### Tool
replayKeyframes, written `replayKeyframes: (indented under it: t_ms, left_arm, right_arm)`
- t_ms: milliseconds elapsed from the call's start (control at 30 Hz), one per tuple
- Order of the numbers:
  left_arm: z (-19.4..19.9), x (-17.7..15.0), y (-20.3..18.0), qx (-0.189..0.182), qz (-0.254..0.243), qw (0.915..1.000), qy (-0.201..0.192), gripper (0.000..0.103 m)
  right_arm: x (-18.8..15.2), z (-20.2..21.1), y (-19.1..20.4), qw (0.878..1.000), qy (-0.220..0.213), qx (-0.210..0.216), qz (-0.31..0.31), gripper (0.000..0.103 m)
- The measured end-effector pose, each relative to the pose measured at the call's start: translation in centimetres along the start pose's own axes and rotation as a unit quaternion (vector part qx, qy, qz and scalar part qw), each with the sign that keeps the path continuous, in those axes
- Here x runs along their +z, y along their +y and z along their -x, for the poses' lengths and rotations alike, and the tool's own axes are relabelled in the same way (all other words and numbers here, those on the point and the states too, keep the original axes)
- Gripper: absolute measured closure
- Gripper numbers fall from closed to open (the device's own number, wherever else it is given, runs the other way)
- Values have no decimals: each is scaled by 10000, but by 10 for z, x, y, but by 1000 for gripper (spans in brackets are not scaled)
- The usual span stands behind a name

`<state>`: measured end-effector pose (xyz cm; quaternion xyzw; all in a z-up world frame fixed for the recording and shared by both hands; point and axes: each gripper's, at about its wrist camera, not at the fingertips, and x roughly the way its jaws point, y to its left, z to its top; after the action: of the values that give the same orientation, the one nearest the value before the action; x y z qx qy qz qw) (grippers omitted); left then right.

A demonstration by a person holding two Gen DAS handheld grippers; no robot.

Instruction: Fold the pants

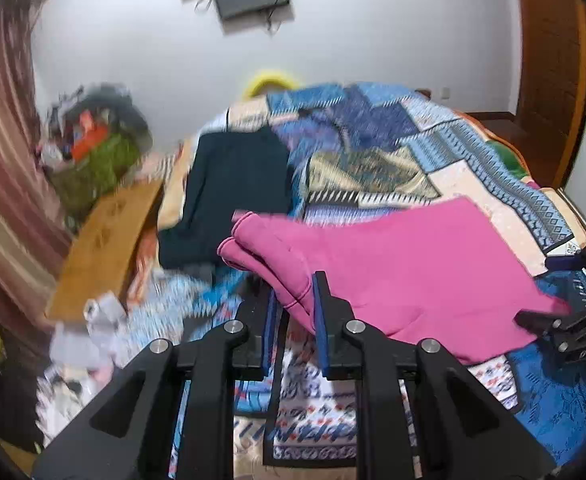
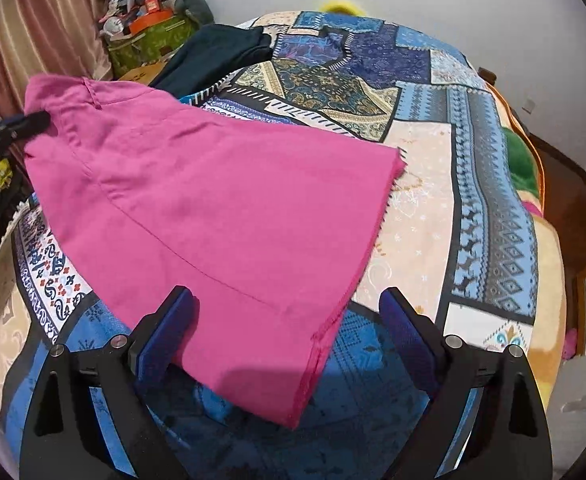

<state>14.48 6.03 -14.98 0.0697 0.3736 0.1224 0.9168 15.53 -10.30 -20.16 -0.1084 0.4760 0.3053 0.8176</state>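
Pink pants [image 2: 213, 208] lie spread across the patchwork bedspread [image 2: 433, 184], one end lifted off it. At that raised end, the left gripper [image 1: 295, 304] comes in low over the near edge of the bed, its blue pads pinched on a fold of the fabric. Opposite, the right gripper [image 2: 285, 332] points forward along the bed, jaws spread wide, the near hem lying between them ungripped. Dark folded clothing [image 1: 229, 184] rests farther back, apart from the pants.
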Motion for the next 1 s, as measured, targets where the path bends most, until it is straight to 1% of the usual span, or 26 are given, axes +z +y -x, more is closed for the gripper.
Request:
replayKeyframes:
  t_ms: [67, 167, 300, 367, 467, 500, 567, 600, 700, 733, 800, 900, 967, 1000]
  left_arm:
    - [6, 10, -8, -92, -101, 9998, -155, 86]
    - [12, 26, -22, -351, -213, 9987, -306, 86]
    - [16, 48, -39, -932, -232, 9947, -352, 88]
    - [16, 56, -48, -1287, -236, 9910, -299, 89]
    - [10, 67, -61, -2029, -158, 9791, -19, 89]
    - [6, 69, -65, -2218, -102, 9750, 90, 90]
    - [-5, 73, -71, -2540, 26, 9666, 326, 90]
    - [-8, 74, -73, -2640, 73, 9636, 405, 90]
    - [-18, 72, -83, -3008, 194, 9510, 691, 90]
    - [-21, 71, -87, -3095, 203, 9475, 782, 90]
    - [-24, 65, -94, -3198, 169, 9429, 911, 90]
    - [-27, 58, -104, -3247, 37, 9398, 1062, 90]
    - [-27, 53, -109, -3263, -65, 9379, 1175, 88]
    - [-26, 51, -112, -3288, -182, 9361, 1233, 81]
  right_arm:
    - [-3, -1, -2, 10000, 21, 19, -87, 11]
    - [-7, -2, -6, 9997, 33, 93, -241, 11]
    - [-9, -3, -8, 9991, 23, 181, -382, 12]
    - [-10, -4, -9, 9989, 16, 212, -410, 12]
    - [-10, -4, -8, 9989, 7, 232, -418, 12]
    - [-10, -4, -8, 9989, 1, 232, -415, 12]
    - [-10, -3, -8, 9989, -12, 228, -406, 12]
    - [-10, -3, -8, 9989, -18, 228, -403, 12]
    - [-10, -3, -8, 9989, -27, 241, -393, 12]
    - [-10, -4, -8, 9989, -27, 243, -397, 12]
    - [-10, -4, -8, 9989, -29, 254, -393, 12]
    - [-10, -3, -8, 9989, -32, 265, -378, 12]
    - [-10, -3, -7, 9989, -33, 273, -392, 12]
    - [-11, -2, -7, 9988, -35, 280, -399, 12]
